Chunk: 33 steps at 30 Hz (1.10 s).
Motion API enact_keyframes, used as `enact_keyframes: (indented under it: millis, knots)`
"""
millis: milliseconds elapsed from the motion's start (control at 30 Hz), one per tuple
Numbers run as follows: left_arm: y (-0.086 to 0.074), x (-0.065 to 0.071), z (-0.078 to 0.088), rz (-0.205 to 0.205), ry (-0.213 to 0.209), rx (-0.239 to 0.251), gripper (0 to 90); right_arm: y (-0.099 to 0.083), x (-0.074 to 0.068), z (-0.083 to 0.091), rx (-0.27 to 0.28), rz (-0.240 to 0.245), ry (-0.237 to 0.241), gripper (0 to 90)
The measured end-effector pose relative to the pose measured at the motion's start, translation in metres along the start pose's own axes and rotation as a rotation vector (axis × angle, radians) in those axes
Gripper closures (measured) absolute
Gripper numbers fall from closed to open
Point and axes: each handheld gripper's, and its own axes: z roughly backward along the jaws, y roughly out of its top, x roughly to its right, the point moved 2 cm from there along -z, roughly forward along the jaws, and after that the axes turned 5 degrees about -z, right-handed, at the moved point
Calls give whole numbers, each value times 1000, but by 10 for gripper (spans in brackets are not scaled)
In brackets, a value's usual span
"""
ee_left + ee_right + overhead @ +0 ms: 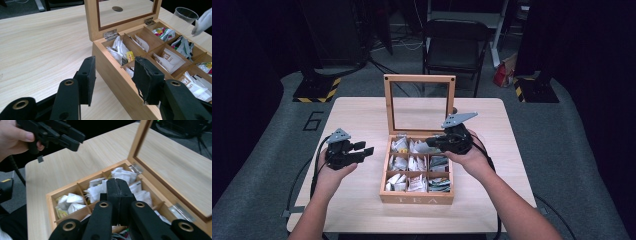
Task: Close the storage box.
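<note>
The white paper tea sachet (pixel 426 146) is pinched in the clenched right gripper (pixel 437 142), above the rear compartments of the open wooden tea box (pixel 417 197) at table centre. Risk: a thin-edge grip may slip. The left gripper (pixel 364 148) waits released. Obstacles: upright glass lid (pixel 419 79), clear plastic cup (pixel 185 14).
</note>
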Motion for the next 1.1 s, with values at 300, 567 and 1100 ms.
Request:
enact_keyframes:
  millis: [300, 567, 1100]
  knots:
    - [0, 0, 0, 6, 4, 1, 524, -4, 19, 12, 4, -29, -60, 900]
    - [-1, 0, 0, 9, 4, 2, 524, -5, 35, 23, 12, -49, -112, 900]
    - [-1, -1, 0, 10, 7, 2, 524, -12, 63, 42, 27, -96, -198, 900]
